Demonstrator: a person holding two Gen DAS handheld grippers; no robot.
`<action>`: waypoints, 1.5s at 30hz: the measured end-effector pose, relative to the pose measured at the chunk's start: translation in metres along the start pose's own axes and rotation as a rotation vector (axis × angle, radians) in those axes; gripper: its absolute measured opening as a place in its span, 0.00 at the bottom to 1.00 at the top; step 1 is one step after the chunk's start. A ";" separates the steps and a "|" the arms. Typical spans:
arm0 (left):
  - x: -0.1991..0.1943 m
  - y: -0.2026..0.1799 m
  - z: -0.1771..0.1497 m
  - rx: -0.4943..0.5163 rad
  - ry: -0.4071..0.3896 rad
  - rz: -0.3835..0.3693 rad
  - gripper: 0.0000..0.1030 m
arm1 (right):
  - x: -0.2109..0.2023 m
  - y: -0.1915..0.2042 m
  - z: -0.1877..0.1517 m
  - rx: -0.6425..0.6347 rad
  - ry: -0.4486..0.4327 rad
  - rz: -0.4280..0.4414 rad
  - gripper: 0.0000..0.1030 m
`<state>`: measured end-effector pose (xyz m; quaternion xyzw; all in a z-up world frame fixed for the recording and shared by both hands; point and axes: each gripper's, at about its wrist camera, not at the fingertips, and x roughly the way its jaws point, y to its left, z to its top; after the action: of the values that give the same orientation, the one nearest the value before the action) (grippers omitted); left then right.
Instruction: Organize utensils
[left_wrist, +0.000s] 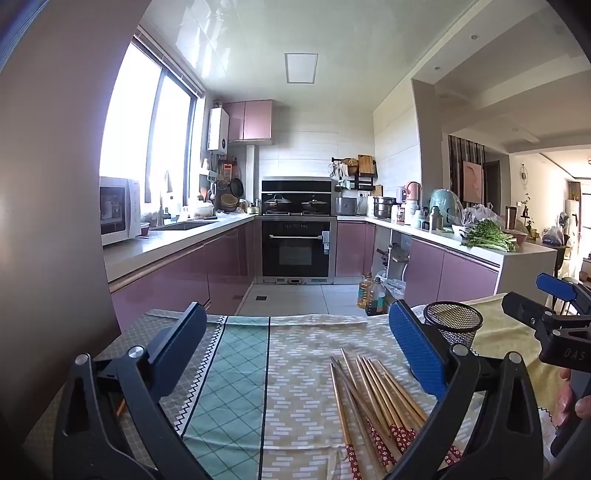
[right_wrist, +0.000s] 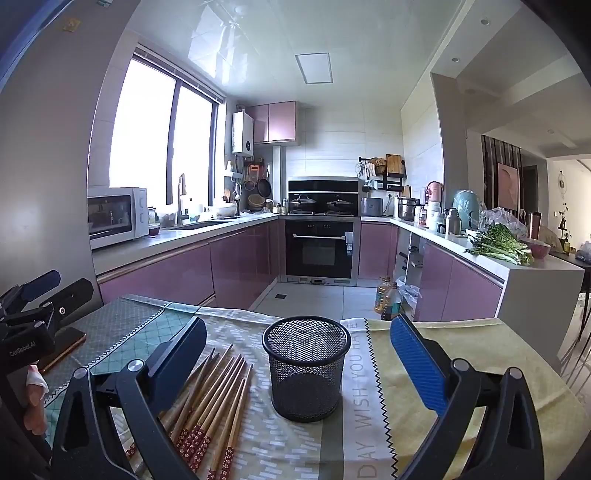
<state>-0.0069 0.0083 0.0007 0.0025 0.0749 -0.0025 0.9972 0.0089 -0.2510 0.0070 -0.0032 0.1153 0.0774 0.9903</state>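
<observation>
- Left gripper (left_wrist: 295, 343) hovers low over the bench (left_wrist: 303, 406), jaws spread wide and holding nothing, one finger at lower left of the frame, the other at lower right.
- The chopsticks (left_wrist: 373, 398) lie in a loose bundle on the patterned cloth (left_wrist: 236, 398), lower right of the left wrist view, patterned red ends toward the camera; they run partly under the right-hand finger.
- Right gripper (right_wrist: 297, 354) is also wide open and holds nothing, framing the black mesh cup (right_wrist: 306, 369).
- That cup stands upright at the centre of the right wrist view, apparently empty, just right of the chopsticks.
- In the left wrist view the right gripper shows at the right edge, beside the cup.
- Behind, purple cabinets (right_wrist: 236, 266) and an oven (right_wrist: 319, 247).
</observation>
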 end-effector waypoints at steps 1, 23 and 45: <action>-0.001 0.000 0.000 -0.001 -0.003 0.001 0.94 | -0.002 0.000 0.000 -0.001 -0.003 0.000 0.94; -0.003 -0.001 0.003 -0.003 -0.017 -0.006 0.94 | -0.003 -0.003 0.000 0.012 -0.017 -0.003 0.94; -0.002 -0.002 0.002 -0.002 -0.023 -0.004 0.94 | -0.005 -0.004 0.000 0.017 -0.034 -0.006 0.94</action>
<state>-0.0082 0.0065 0.0032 0.0013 0.0637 -0.0046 0.9980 0.0042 -0.2559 0.0078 0.0060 0.0993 0.0736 0.9923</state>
